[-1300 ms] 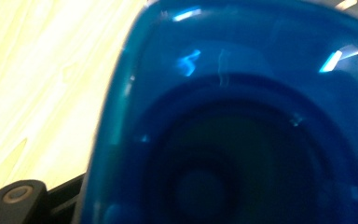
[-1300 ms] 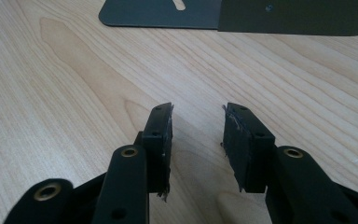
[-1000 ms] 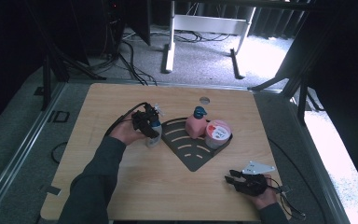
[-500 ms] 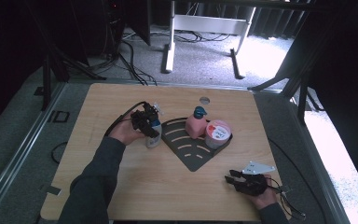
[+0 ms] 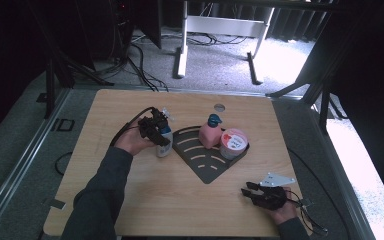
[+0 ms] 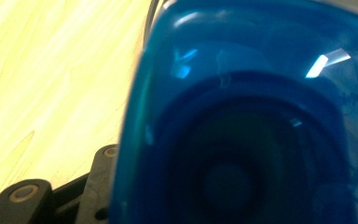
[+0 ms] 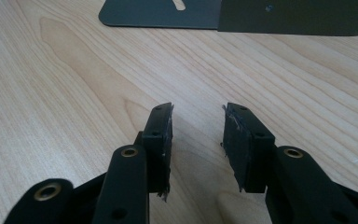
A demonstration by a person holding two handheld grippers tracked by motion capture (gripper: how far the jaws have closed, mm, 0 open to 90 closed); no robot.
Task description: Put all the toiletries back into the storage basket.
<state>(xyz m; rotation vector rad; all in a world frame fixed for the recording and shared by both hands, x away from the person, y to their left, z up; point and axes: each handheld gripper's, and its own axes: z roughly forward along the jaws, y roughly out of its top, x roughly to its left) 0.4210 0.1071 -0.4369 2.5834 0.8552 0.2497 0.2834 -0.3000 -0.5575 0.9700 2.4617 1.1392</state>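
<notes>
Bottle (image 5: 164, 141) going toward the rack (image 5: 205, 167), two items already in.

Left gripper (image 5: 155, 131) is gripping the blue-and-white bottle, its fingers half closed around the body, and the bottle is standing on the worktop (image 5: 130, 200) just beside the rack's left edge; in the left gripper view the blue plastic (image 6: 256, 116) is pressing right up against the lens. Pink pump bottle (image 5: 210, 134) and pink-lidded tub (image 5: 233, 142) are already sitting side by side at the back of the dark fan-shaped rack, so, by my reading, this bottle is the one left to place. Right gripper (image 5: 250, 190) is resting near the front right of the worktop, fingers (image 7: 161, 135) parted and holding nothing, with the rack's corner (image 7: 168, 14) lying ahead of it.
</notes>
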